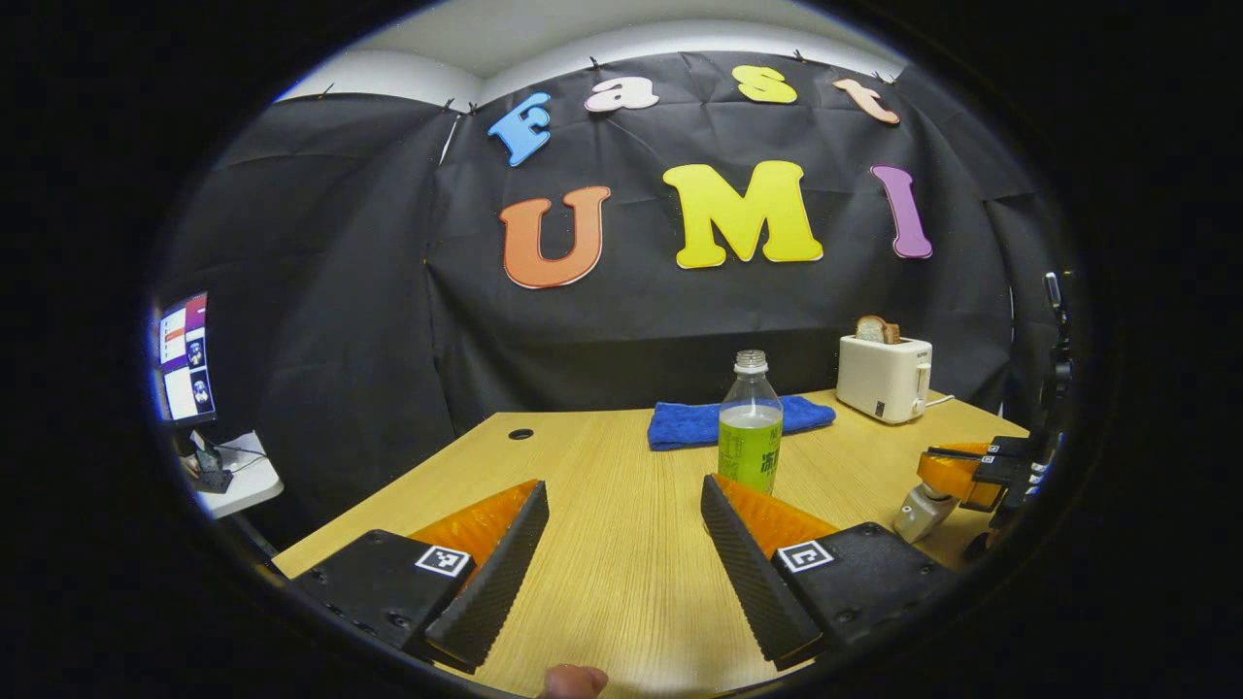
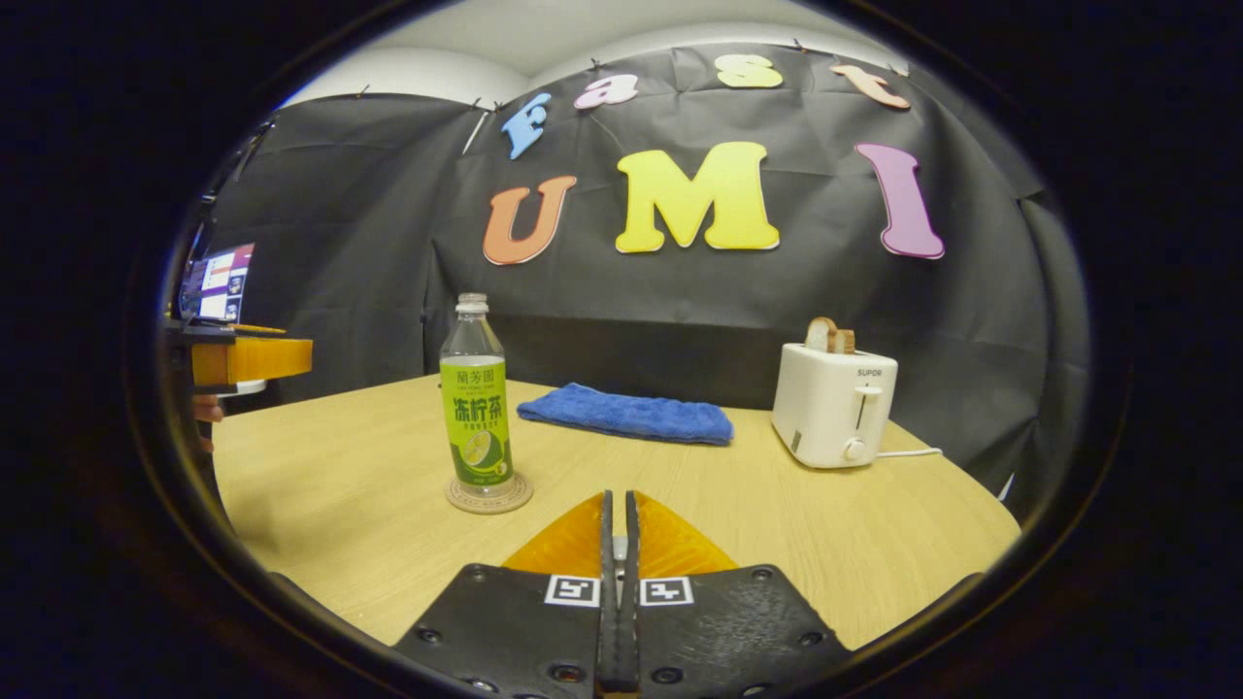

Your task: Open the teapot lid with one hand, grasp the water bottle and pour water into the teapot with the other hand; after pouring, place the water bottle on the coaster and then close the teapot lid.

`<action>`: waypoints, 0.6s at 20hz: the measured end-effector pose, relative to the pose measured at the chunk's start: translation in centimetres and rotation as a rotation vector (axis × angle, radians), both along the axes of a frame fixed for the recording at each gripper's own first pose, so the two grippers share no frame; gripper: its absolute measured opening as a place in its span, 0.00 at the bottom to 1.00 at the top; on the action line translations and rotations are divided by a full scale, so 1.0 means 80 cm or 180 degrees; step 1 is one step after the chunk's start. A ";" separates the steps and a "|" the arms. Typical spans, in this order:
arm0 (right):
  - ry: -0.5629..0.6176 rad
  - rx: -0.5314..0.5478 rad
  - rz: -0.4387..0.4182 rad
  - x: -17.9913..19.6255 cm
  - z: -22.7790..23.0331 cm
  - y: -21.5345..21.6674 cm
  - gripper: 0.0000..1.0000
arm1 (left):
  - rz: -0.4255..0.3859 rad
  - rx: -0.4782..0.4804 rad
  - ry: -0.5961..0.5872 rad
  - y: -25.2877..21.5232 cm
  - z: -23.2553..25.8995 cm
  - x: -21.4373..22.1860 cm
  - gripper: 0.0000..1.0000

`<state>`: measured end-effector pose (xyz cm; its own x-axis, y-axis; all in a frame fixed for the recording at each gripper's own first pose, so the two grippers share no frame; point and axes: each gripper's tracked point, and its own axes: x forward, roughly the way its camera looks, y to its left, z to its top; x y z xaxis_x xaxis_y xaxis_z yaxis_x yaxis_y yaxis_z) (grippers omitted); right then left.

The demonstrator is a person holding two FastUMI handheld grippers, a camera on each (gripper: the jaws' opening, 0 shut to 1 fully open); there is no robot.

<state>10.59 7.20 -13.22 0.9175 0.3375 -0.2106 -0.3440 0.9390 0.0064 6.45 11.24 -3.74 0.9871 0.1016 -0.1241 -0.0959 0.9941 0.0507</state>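
Here the left claw (image 1: 621, 553) hovers spread above the table (image 1: 621, 466); right claw (image 2: 619, 544) pressed together.

water bottle (image 2: 476, 408) upright on coaster (image 2: 488, 493), right gripper (image 2: 619, 515) closed

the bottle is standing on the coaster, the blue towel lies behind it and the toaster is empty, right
Not quite: the toaster is not empty, a slice of bread sticks up out of its slot, as the right gripper view shows. The bottle does stand on the coaster, with the blue towel lying behind it.
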 end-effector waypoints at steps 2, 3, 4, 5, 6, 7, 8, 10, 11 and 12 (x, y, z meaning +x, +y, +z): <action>-0.0004 0.0001 0.0000 0.000 -0.001 -0.001 0.00 | -0.0003 -0.0001 -0.0011 -0.002 0.001 -0.001 0.98; -0.0010 0.0007 -0.0004 -0.001 -0.001 -0.001 0.00 | -0.0010 -0.0001 -0.0003 -0.003 0.001 0.000 0.98; -0.0023 0.0021 0.0000 -0.002 -0.002 -0.001 0.00 | -0.0019 -0.0003 -0.0003 -0.005 0.001 0.000 0.99; -0.0022 0.0014 -0.0005 -0.002 -0.003 -0.002 0.00 | -0.0025 0.0000 -0.0006 -0.007 0.002 -0.001 0.98; -0.0024 0.0016 -0.0006 -0.001 -0.006 -0.003 0.00 | -0.0025 0.0006 -0.0014 -0.007 0.004 -0.001 0.98; -0.0021 0.0022 -0.0007 -0.003 -0.006 -0.003 0.00 | -0.0030 0.0010 -0.0015 -0.008 0.004 -0.002 0.98; -0.0016 0.0022 -0.0008 -0.003 -0.008 -0.002 0.00 | -0.0033 0.0011 -0.0016 -0.008 0.004 -0.001 0.98; -0.0026 0.0023 -0.0013 -0.003 -0.008 -0.003 0.00 | -0.0032 0.0020 -0.0020 -0.009 0.004 -0.003 0.98; -0.0030 0.0020 -0.0017 -0.003 -0.008 -0.003 0.00 | -0.0026 0.0027 -0.0027 -0.008 0.006 -0.003 0.98; -0.0029 0.0015 -0.0021 -0.002 -0.010 -0.003 0.00 | -0.0015 0.0033 -0.0032 -0.007 0.006 -0.004 0.98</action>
